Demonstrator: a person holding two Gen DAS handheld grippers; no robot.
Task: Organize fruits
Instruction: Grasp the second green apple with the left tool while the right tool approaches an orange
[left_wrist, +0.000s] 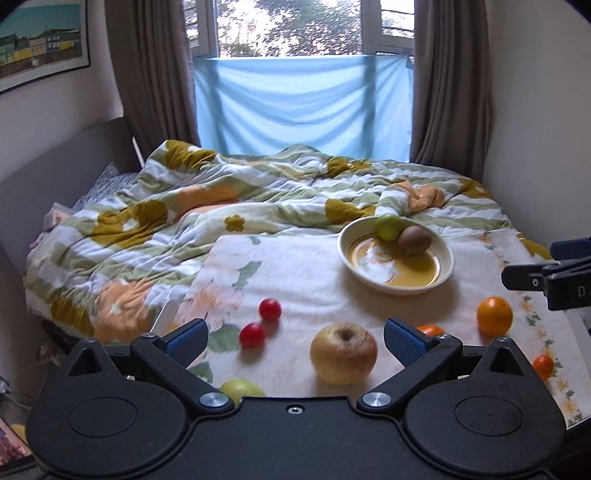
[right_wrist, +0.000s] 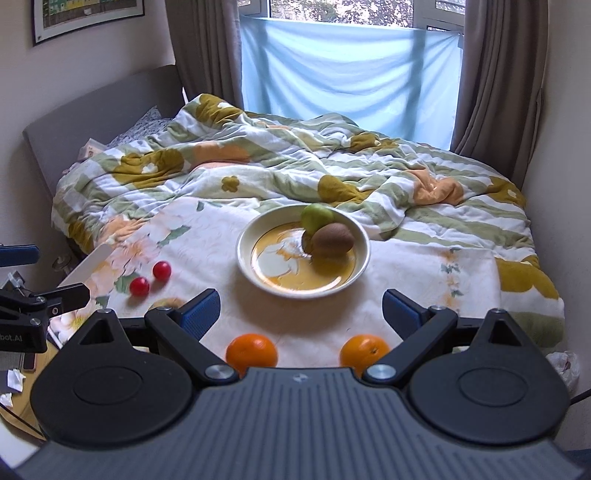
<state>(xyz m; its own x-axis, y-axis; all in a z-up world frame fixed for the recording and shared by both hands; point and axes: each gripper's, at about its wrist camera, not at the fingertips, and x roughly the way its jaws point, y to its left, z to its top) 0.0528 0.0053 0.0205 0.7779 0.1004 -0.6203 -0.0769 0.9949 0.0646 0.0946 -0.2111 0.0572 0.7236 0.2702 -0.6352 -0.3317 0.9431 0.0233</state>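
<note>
On the floral-printed white cloth (left_wrist: 295, 280), going left to right, two small glossy red round fruits (left_wrist: 252, 335) are seen lying near each other, then a large yellowish-brown apple (left_wrist: 343, 352), then the round cream bowl with a yellow centre (left_wrist: 443, 266), then a bright orange citrus (left_wrist: 494, 315) at the right edge. The bowl already holds a pale green fruit (left_wrist: 388, 227) and a fuzzy brown kiwi (left_wrist: 414, 240), touching one another.

The left gripper (left_wrist: 295, 341) is spread wide and empty, the apple sitting between its blue pads (left_wrist: 404, 341) – nearer the right one. The right gripper (right_wrist: 301, 314) is likewise released, with two oranges (right_wrist: 251, 354) just below its fingers.

The apple is judged firm, fairly heavy and smooth-skinned (so inclined to roll or slip); it would best be taken across its widest girth, pads on opposite sides – below the stem dimple, and squeezed only moderately to avoid bruising
</note>
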